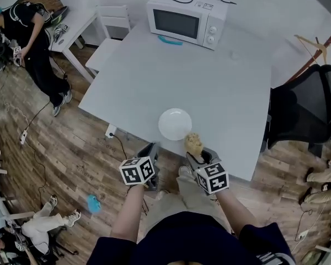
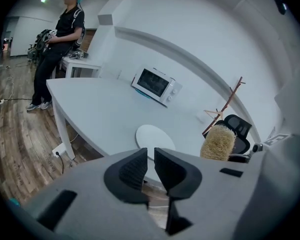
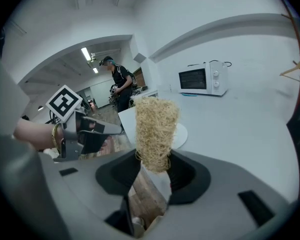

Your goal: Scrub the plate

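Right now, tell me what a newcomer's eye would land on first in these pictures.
The straw-coloured scrubber stands out, clamped upright in the right tool at the near edge of the pale table. Just beyond it lies a round white plate, with a white microwave at the table's far end. The left tool hovers empty, jaws a narrow gap apart.

The left gripper's [image 2: 150,157] jaws stand a narrow slit apart, nothing between them. Just beyond lies a white plate [image 2: 153,134] near the table's [image 2: 97,109] near edge. A straw-coloured scrubber [image 2: 219,141] rises at right (its base hidden). Far back sits a microwave [image 2: 155,85]; far left, a person [image 2: 57,49].
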Tool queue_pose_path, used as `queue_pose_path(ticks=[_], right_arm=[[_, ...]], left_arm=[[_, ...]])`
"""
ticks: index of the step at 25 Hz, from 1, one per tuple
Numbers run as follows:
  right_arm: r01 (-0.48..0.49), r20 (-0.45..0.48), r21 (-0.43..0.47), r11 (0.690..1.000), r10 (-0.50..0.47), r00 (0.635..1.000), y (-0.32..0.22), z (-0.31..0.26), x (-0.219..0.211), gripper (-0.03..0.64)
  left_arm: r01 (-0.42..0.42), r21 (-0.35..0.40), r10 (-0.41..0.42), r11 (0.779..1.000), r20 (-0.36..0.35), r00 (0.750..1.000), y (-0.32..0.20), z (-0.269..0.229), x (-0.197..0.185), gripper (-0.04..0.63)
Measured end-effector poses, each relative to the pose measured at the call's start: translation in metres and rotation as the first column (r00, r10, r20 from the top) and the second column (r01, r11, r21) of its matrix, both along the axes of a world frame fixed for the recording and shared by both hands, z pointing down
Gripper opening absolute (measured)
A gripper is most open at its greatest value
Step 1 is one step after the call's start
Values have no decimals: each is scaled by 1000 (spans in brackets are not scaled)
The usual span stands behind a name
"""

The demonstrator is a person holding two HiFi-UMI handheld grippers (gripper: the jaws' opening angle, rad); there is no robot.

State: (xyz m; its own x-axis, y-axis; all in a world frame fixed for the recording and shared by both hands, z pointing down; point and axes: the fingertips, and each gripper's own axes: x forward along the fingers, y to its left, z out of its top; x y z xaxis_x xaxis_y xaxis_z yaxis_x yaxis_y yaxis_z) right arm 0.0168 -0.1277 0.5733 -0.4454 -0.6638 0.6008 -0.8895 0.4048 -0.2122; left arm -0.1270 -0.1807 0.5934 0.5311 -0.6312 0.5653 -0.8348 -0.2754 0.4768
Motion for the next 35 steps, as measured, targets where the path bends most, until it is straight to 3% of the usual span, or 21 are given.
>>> queue_pose_path(ticks=[7, 17, 35], right_arm=[[-50, 36, 27, 998, 49, 998, 43, -22, -20, 166], [-127, 85, 58, 990, 122, 989, 81, -40, -37, 166], [-178, 115, 78, 981, 168, 979, 98, -50, -40, 160]], left_arm=[[-14, 38, 15, 999, -6, 1000, 50, -29, -20, 34], [-116, 91, 111, 989, 61, 992, 98, -44, -48, 20], [-179, 99, 178, 979, 20, 984, 112, -46, -40, 18]])
